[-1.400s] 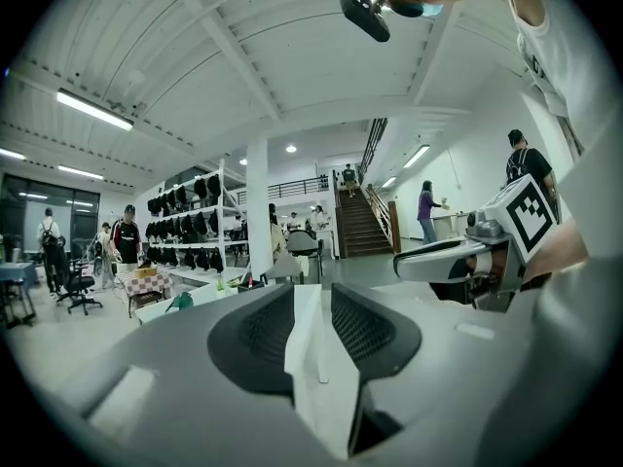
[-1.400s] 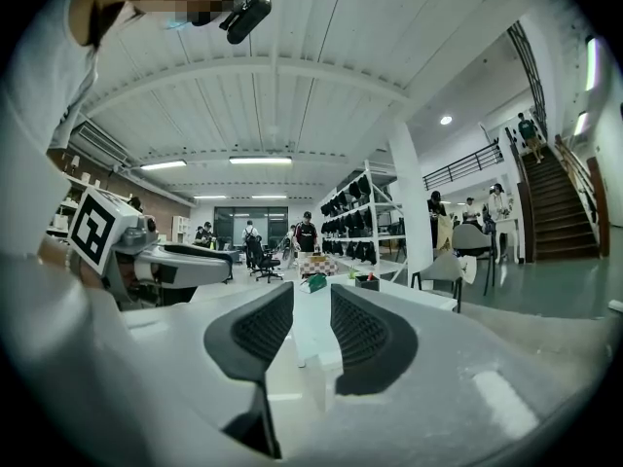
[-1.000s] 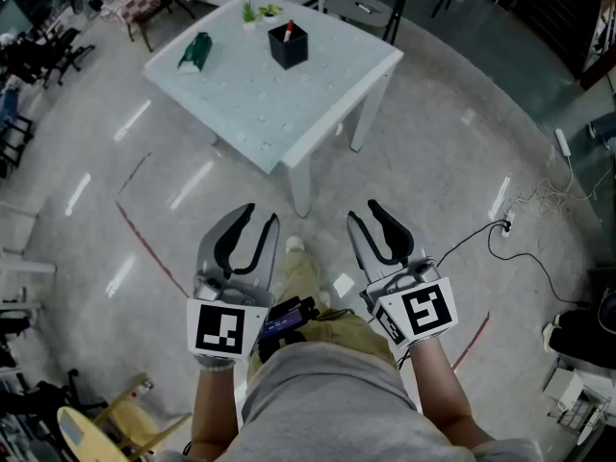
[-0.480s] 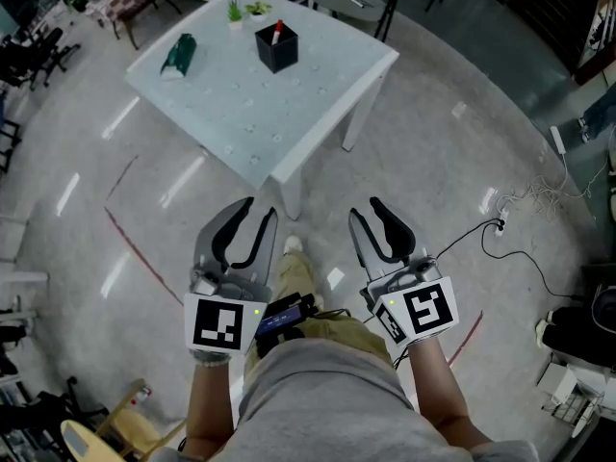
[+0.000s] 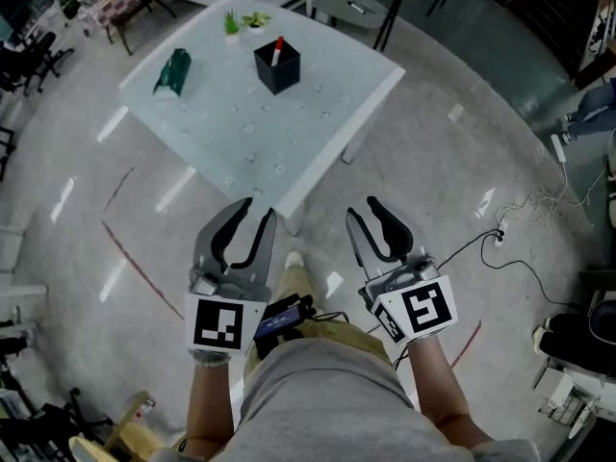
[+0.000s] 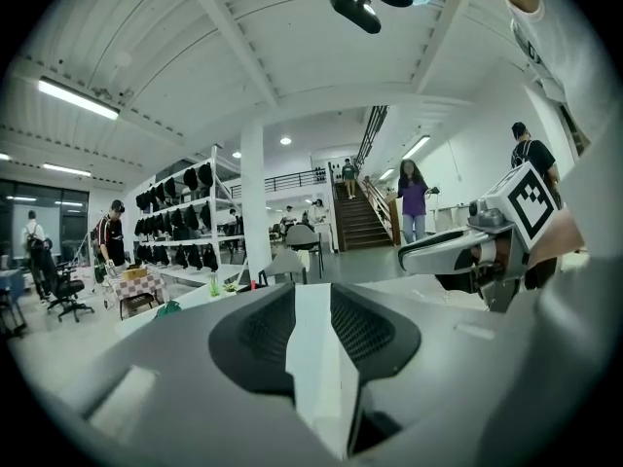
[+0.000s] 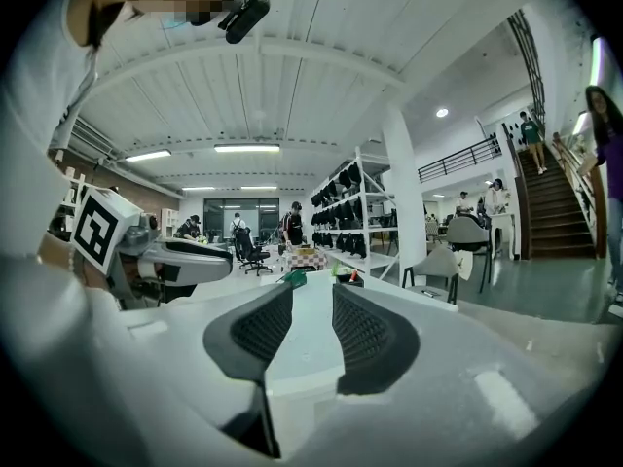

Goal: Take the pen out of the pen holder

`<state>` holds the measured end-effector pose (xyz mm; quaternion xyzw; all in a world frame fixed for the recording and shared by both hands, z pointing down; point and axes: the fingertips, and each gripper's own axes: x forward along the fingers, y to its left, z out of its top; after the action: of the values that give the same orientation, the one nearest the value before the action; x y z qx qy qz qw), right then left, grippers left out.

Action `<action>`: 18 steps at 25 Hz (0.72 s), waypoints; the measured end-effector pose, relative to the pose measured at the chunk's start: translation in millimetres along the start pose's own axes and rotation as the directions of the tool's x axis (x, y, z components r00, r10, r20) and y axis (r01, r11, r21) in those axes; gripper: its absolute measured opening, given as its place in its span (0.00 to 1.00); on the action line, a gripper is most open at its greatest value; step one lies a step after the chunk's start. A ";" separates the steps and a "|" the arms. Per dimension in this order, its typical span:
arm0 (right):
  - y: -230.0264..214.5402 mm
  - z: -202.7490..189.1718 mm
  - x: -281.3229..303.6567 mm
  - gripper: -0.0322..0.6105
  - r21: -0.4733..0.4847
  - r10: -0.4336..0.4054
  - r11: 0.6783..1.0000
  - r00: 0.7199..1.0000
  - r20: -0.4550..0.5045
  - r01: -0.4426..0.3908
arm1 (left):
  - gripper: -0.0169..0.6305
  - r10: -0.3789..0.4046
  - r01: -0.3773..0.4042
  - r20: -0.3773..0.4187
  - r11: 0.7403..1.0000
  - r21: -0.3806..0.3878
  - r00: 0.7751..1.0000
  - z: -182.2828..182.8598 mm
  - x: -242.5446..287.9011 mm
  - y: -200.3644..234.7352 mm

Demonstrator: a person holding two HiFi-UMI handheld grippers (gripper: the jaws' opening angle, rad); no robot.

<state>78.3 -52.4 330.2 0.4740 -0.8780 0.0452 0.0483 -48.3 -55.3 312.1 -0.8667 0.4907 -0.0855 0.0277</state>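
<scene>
A black square pen holder stands toward the far side of the white table, with a red-tipped pen upright in it. Both grippers hover over the floor, short of the table's near corner. My left gripper is open with nothing between its fingers, and so is my right gripper. In the left gripper view the left gripper points level at the table, with the holder tiny in the distance. The right gripper faces the same way, and the pen holder shows small beyond its jaws.
A green object lies on the table's left part, and two small potted plants stand at its far edge. A chair is behind the table. A cable and socket lie on the floor at the right, with red tape lines at the left.
The table and pen holder have come nearer, and the table's near corner now lies just ahead of the fingertips. Both grippers keep their open pose side by side.
</scene>
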 end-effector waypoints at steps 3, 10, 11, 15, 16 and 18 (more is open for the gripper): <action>-7.4 5.4 19.6 0.24 -0.001 -0.005 1.000 1.000 -0.004 0.005 | 0.20 0.001 -0.001 0.002 1.000 -0.009 1.000 1.3 16.6 16.3; -27.8 17.4 61.2 0.25 -0.004 -0.025 1.000 1.000 -0.010 0.025 | 0.21 -0.003 0.003 0.007 1.000 -0.009 1.000 5.9 54.4 50.9; -30.6 19.6 67.2 0.26 -0.004 -0.028 1.000 1.000 -0.010 0.028 | 0.21 -0.005 0.005 0.009 1.000 -0.010 1.000 6.9 59.4 55.7; -39.4 25.9 90.4 0.26 -0.007 -0.032 0.999 0.999 -0.015 0.032 | 0.23 -0.006 0.006 0.004 1.000 -0.016 1.000 7.5 76.8 74.3; -41.0 26.6 96.1 0.26 -0.009 -0.033 0.999 0.999 -0.018 0.033 | 0.23 -0.007 0.007 0.001 1.000 -0.017 1.000 6.8 80.6 78.5; -43.3 28.3 107.4 0.27 -0.011 -0.036 0.999 0.999 -0.019 0.036 | 0.23 -0.008 0.008 0.000 1.000 -0.020 1.000 5.7 87.0 87.1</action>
<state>54.7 -168.5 317.4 0.4889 -0.8691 0.0440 0.0602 -77.1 -174.9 305.6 -0.8689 0.4880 -0.0810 0.0187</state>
